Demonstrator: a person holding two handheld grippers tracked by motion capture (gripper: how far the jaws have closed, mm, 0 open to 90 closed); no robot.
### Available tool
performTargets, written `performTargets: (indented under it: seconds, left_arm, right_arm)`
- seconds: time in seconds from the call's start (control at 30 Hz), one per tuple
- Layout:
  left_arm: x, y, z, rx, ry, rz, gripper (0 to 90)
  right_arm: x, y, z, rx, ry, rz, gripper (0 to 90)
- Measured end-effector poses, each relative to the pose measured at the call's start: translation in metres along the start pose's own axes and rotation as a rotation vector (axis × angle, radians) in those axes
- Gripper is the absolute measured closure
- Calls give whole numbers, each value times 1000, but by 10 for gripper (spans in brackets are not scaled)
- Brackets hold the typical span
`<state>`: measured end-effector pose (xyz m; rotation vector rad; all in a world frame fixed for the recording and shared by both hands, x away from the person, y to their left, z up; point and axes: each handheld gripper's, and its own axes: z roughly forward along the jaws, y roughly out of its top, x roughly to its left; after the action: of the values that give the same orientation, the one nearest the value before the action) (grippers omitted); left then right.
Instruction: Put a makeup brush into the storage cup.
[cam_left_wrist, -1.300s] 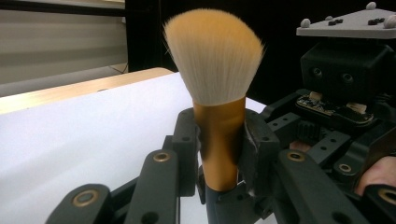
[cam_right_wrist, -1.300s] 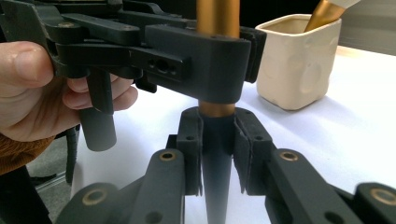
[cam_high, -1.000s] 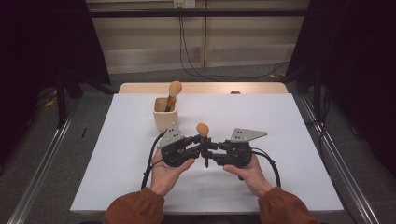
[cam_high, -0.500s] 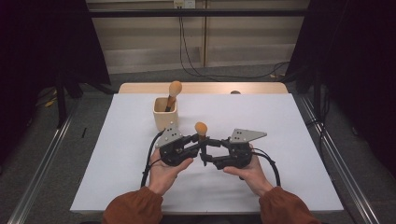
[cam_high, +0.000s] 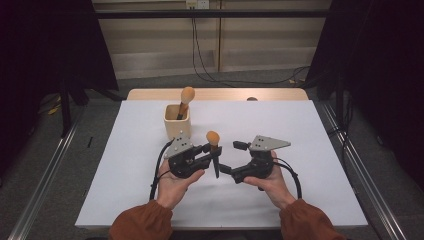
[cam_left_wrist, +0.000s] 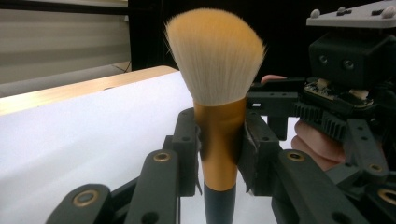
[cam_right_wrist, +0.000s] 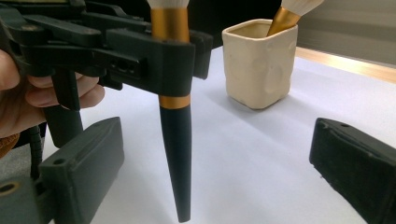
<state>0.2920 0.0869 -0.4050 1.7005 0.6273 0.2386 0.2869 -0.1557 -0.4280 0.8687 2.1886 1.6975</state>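
Farthest left stood the cream cup (cam_high: 177, 123), on the white sheet (cam_high: 125, 165) that covered the table, and it serves as the landmark here. A second brush (cam_high: 184, 100) leaned out of the cup, tuft up and tipped away from the person.

Just in front of the cup and a touch to its right, the left gripper (cam_high: 206, 151) had its jaws pressed onto the makeup brush (cam_high: 214, 152), pinching the gold ferrule from both sides. The left gripper view showed it plainly: pads (cam_left_wrist: 187, 140) tight against the gold band of the brush (cam_left_wrist: 219, 126), with the orange-tipped tuft fanning out above them.

The brush stood nearly upright. Its long axis ran top to bottom, tuft pointing up and the black tapered handle pointing down at the sheet. In the right gripper view the brush (cam_right_wrist: 175, 135) hung below the left gripper (cam_right_wrist: 154, 56), its narrow tip close over the white sheet; whether it touched I could not tell. The cup (cam_right_wrist: 259, 65) sat behind it.

Farther right of the cup, the right gripper (cam_high: 228, 157) faced the handle with its jaws spread wide. They had just been opening, and the handle stood between them with clear space on either side, no pad touching it.
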Motion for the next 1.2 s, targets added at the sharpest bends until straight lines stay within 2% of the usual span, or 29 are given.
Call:
performTargets:
  seconds: [0.13,0.17,0.4,0.47,0.57,0.7,0.8,0.87,0.93,1.03,1.2]
  left_arm:
    - [1,1,-3,-7,5,-3,705]
    - [2,1,-4,-7,4,0,705]
    - [6,0,-10,-10,30,-11,705]
    - [7,1,-12,-11,30,-11,705]
    - [9,1,-15,-13,33,-16,705]
    - [13,2,-18,-8,38,-23,705]
    - [16,4,-23,-13,41,-27,705]
    - [18,7,-27,-10,45,-25,705]
    - [21,8,-29,-7,48,-20,705]
    - [25,11,-34,-6,56,-21,705]
    - [31,14,-42,-10,73,-26,705]
  right_arm:
    - [-2,-1,-3,1,0,17,0]
    - [-2,0,-4,1,-12,18,1]
    - [-6,1,-14,5,-24,38,12]
    - [-6,1,-15,14,-60,34,37]
    - [-7,0,-18,10,-51,35,21]
    - [-7,-2,-21,-4,-96,28,21]
    - [-7,-6,-24,-47,-138,17,26]
    - [-7,-9,-26,-35,-171,8,26]
    - [-8,-11,-30,-41,-166,28,20]
    - [-8,-12,-35,-72,-195,22,20]
    - [-10,-17,-45,-71,-233,23,20]
